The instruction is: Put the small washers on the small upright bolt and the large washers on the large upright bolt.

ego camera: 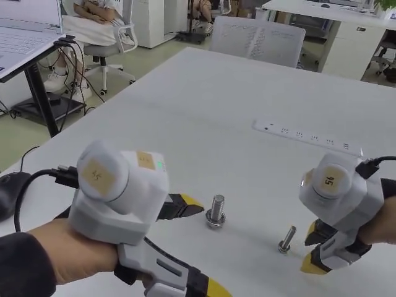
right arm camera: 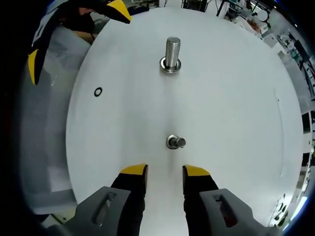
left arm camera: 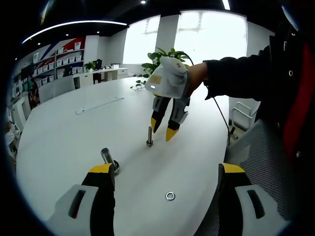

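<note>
The large upright bolt (ego camera: 216, 209) stands mid-table with washers around its base (right arm camera: 170, 65). To its right is the small upright bolt (ego camera: 286, 239), with a washer at its foot (right arm camera: 172, 142). One small loose washer (left arm camera: 170, 196) lies flat near the table edge (right arm camera: 98, 92). My left gripper (ego camera: 207, 247) is wide open and empty; in its own view the large bolt (left arm camera: 108, 158) is by its left jaw. My right gripper (ego camera: 308, 250) is open and empty, its jaws just short of the small bolt (right arm camera: 174, 142). The left gripper view shows it hovering at that bolt (left arm camera: 149, 136).
A white power strip (ego camera: 309, 137) lies farther back on the white table (ego camera: 204, 105). A grey chair (ego camera: 257, 37) stands at the far edge. A laptop on a stand (ego camera: 18, 37) and a seated person are at the left. A black cable (ego camera: 31, 179) trails off my left gripper.
</note>
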